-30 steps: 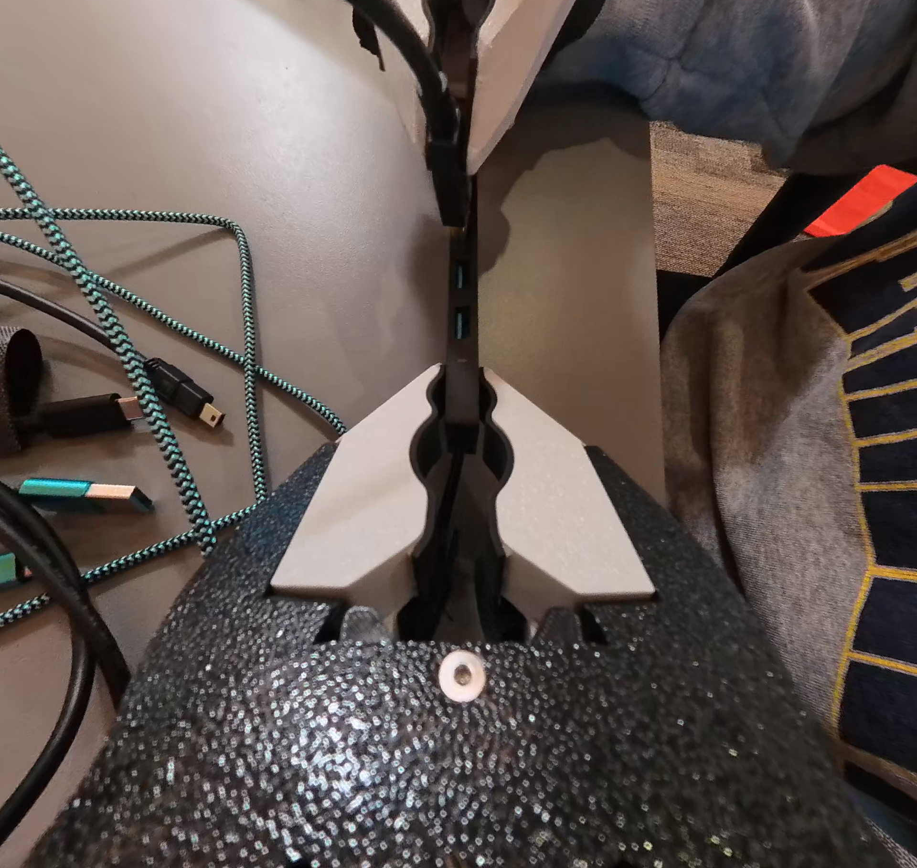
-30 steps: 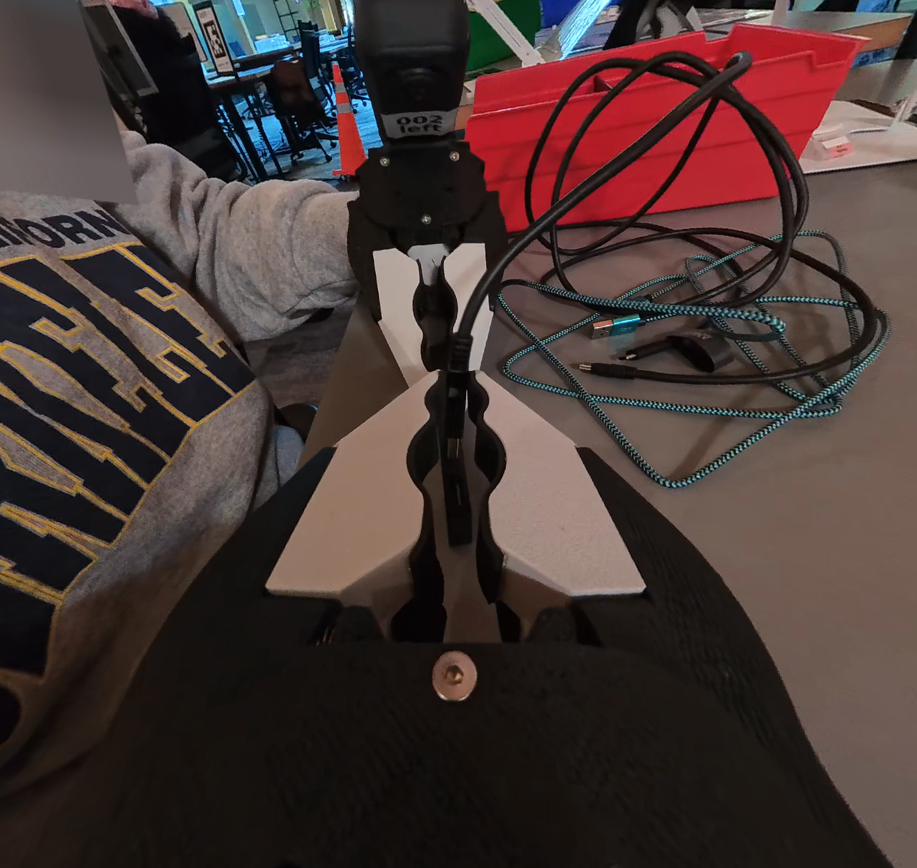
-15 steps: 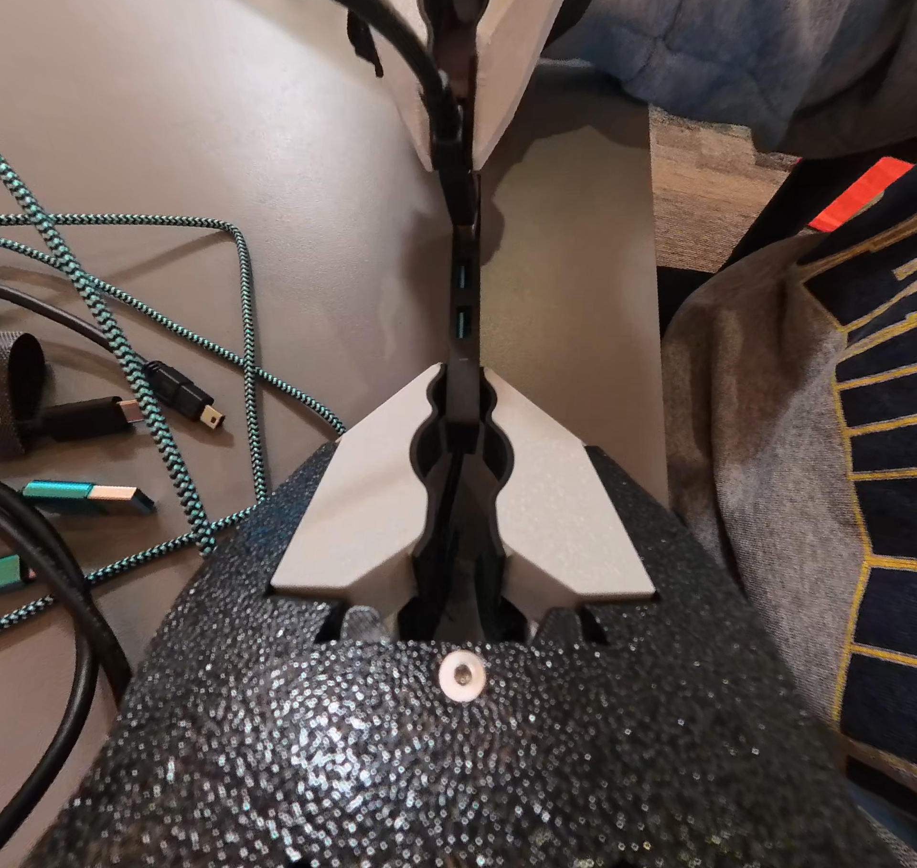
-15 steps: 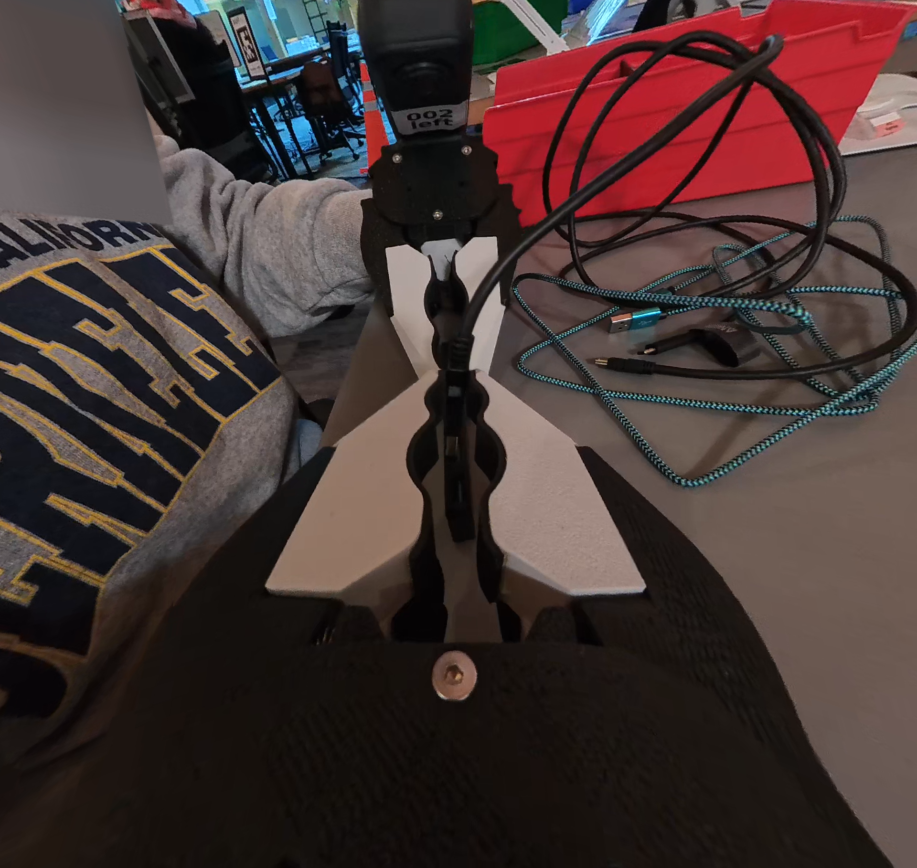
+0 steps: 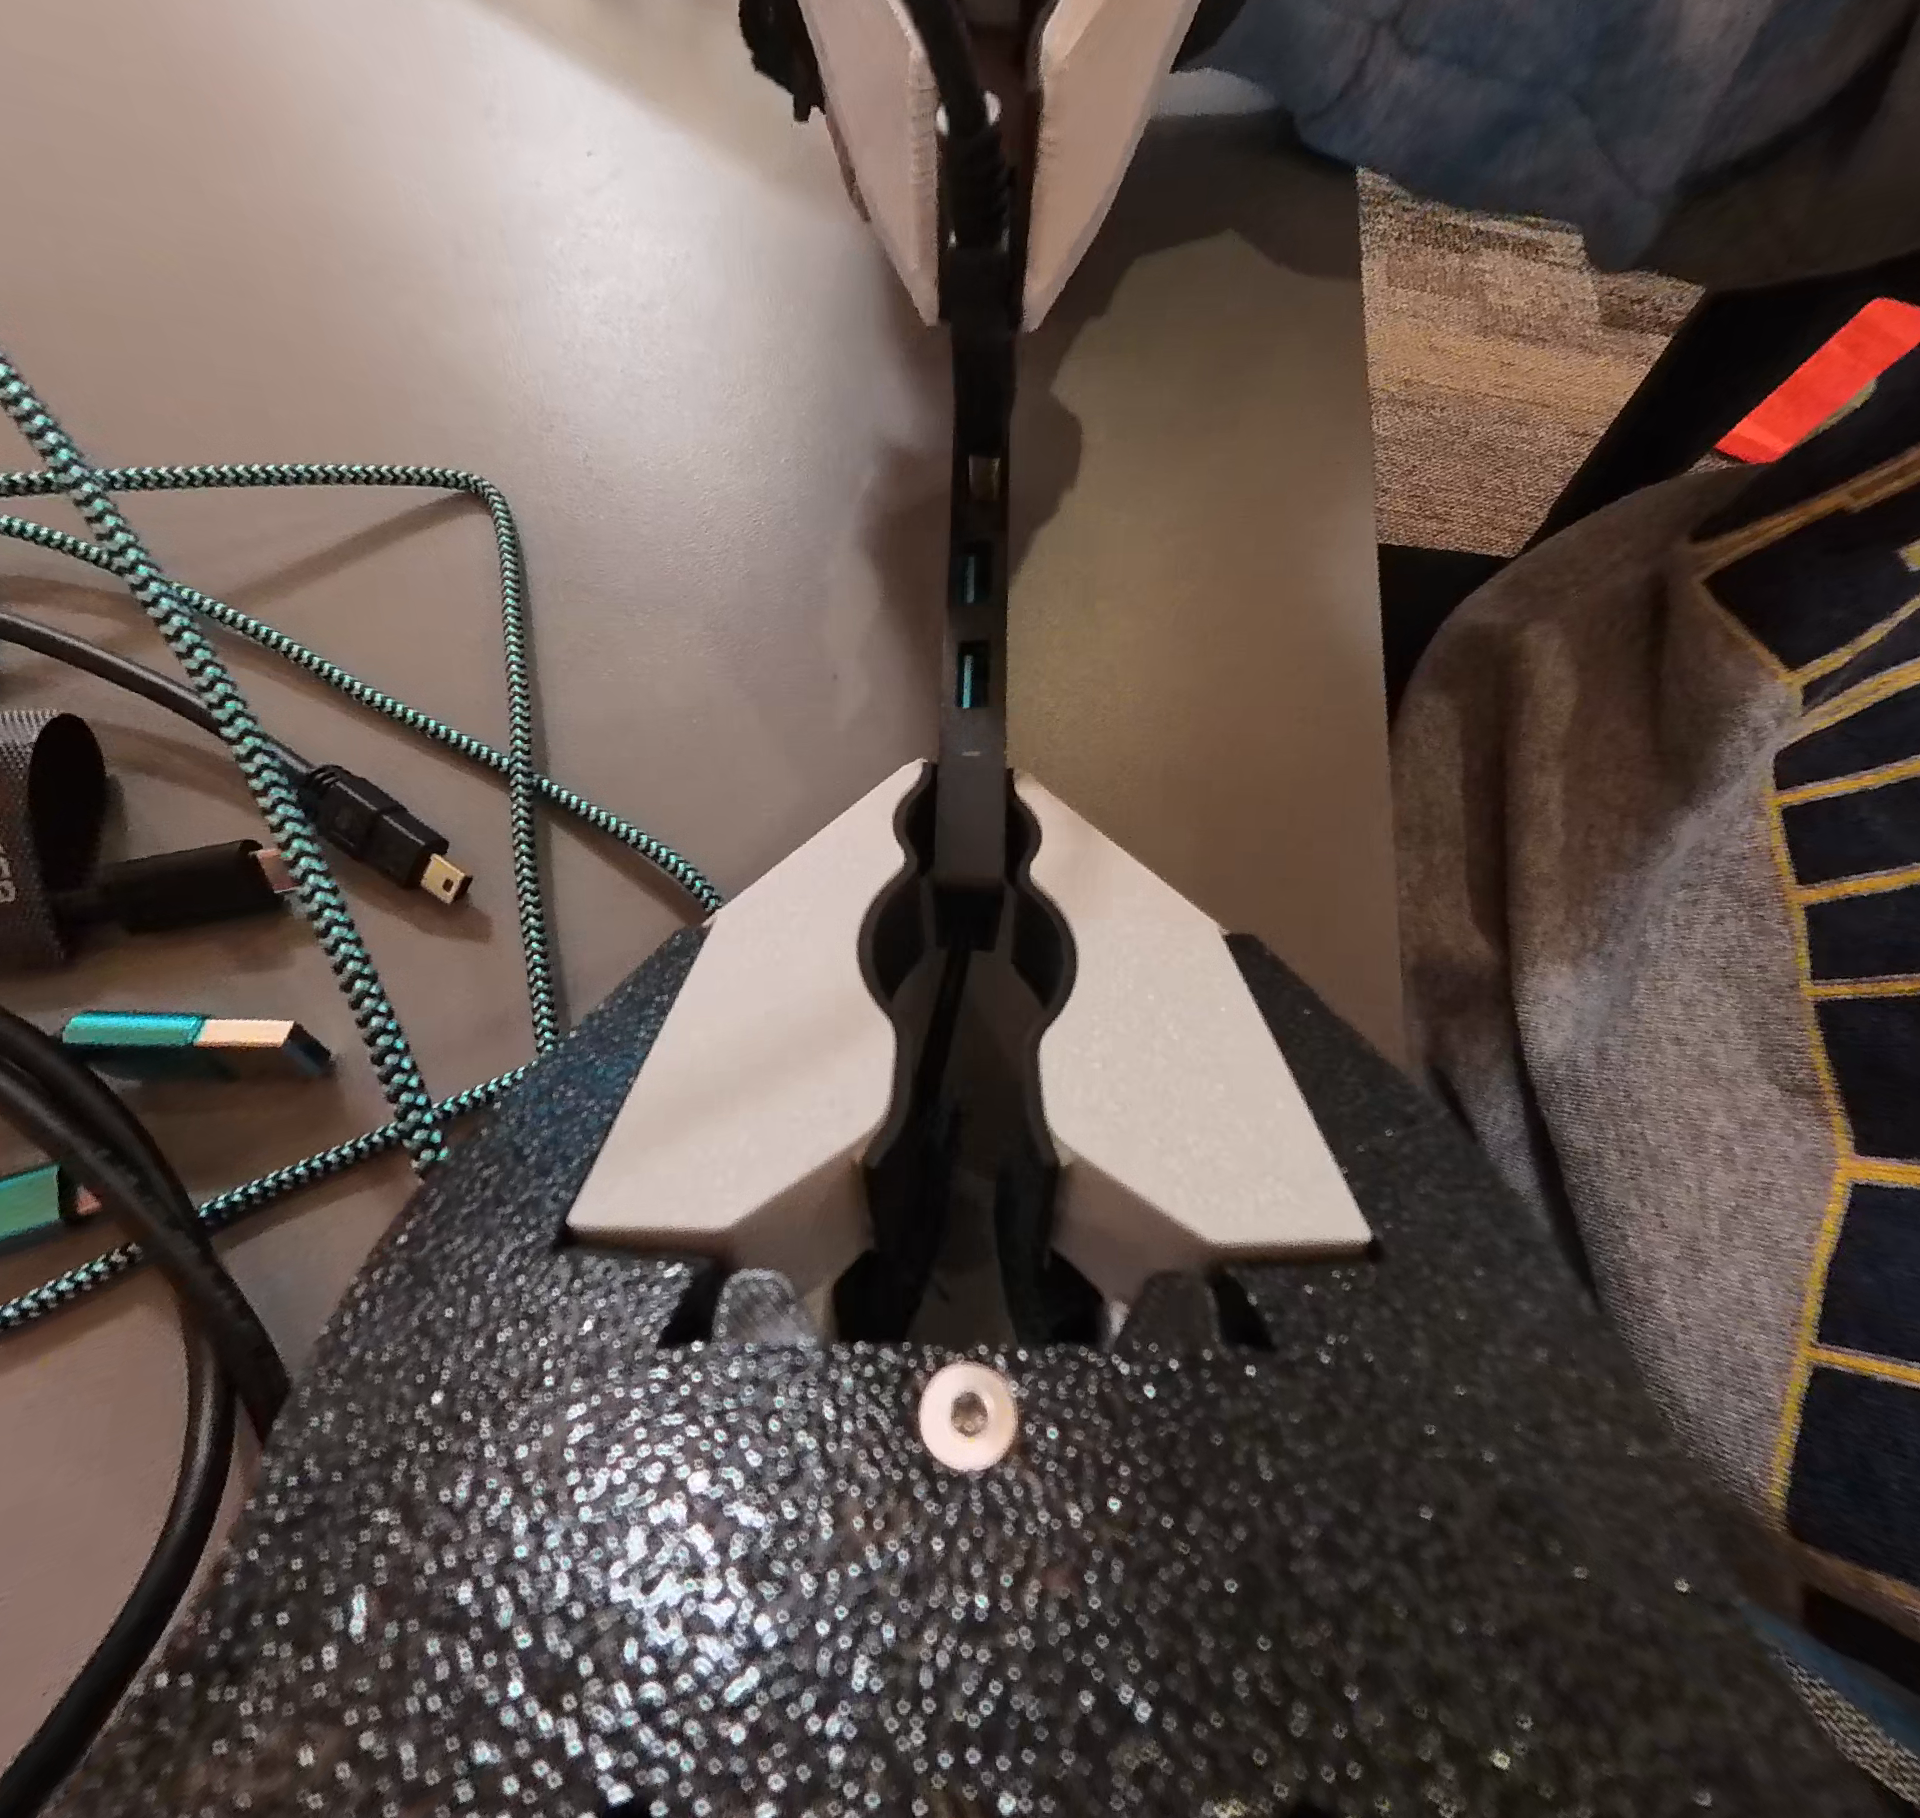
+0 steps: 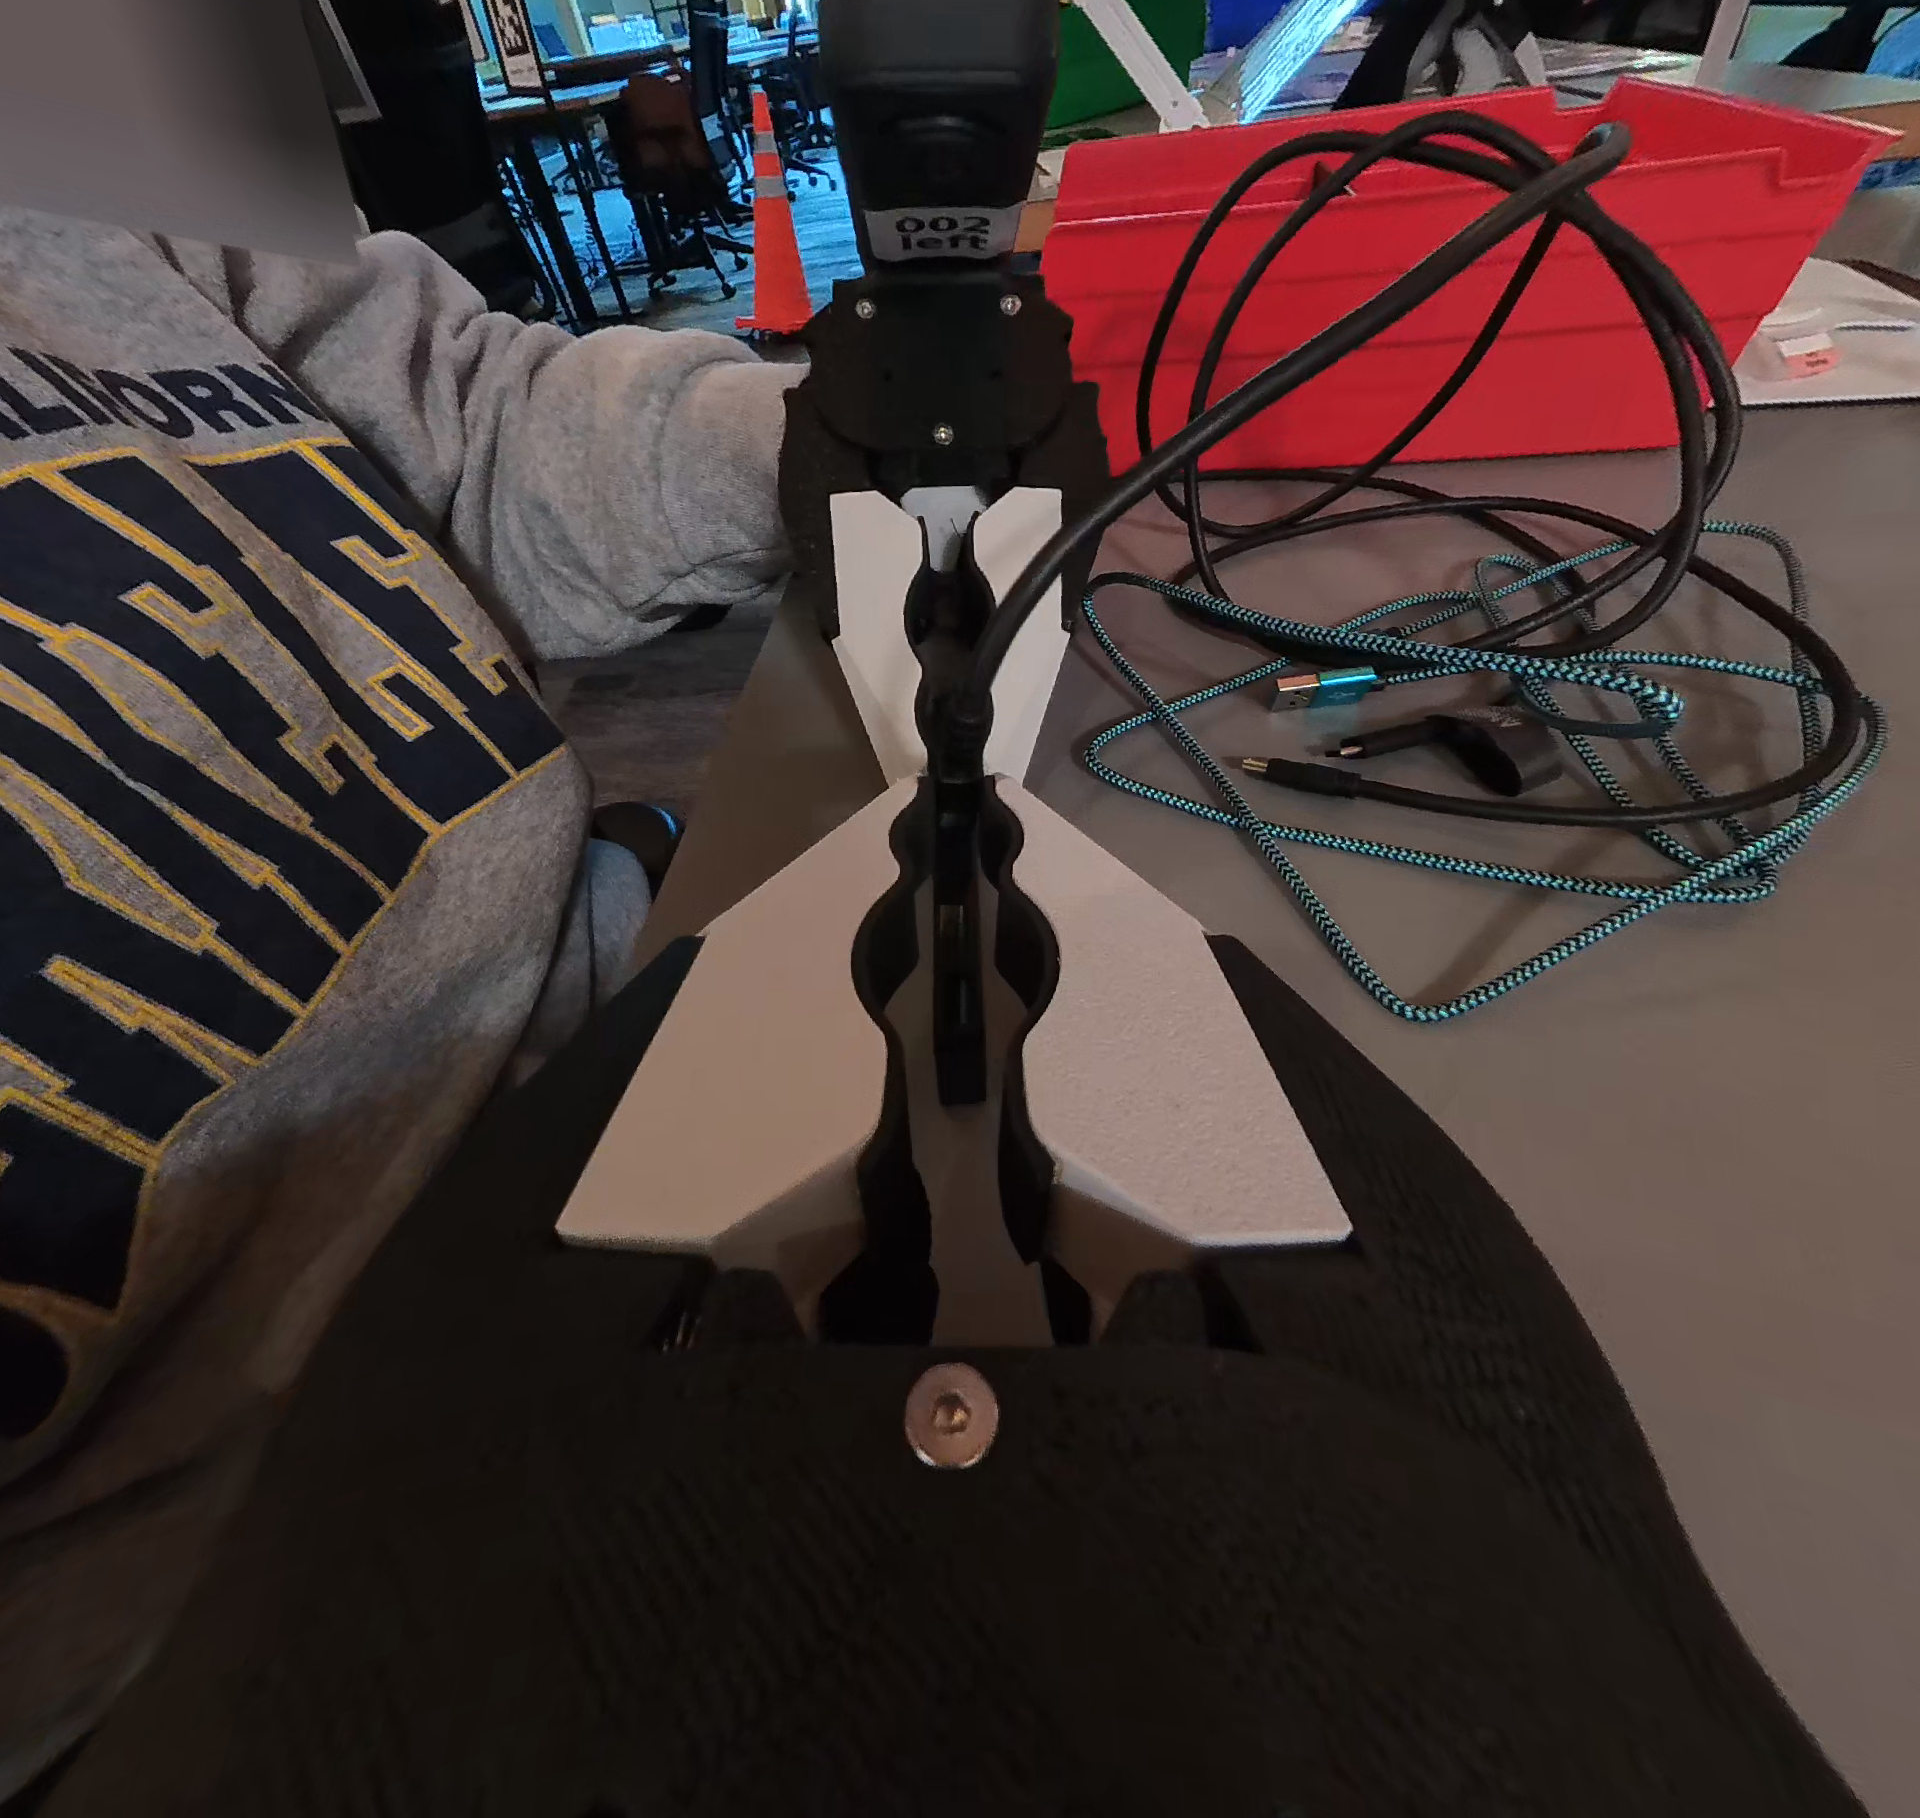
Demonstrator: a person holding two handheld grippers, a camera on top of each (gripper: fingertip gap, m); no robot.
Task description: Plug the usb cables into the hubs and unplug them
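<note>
Two hand-held grippers are seen meeting nose to nose above the edge of a grey table [image 5: 520, 262]. The left gripper [image 5: 971, 802] is clamped on the near end of a slim black hub [image 5: 975, 625], which is held edge-on with two blue ports facing the camera. The right gripper [image 6: 951, 792] is closed on the black plug [image 6: 958, 979] of a thick black cable [image 6: 1299, 386], whose tip is met with the hub's far end; how deep it sits cannot be told. Teal braided cables [image 6: 1507, 864] and loose connectors are left spread across the table, in front of a red bin [image 6: 1403, 314]. A grey sweatshirt [image 6: 260, 729] is visible alongside.
</note>
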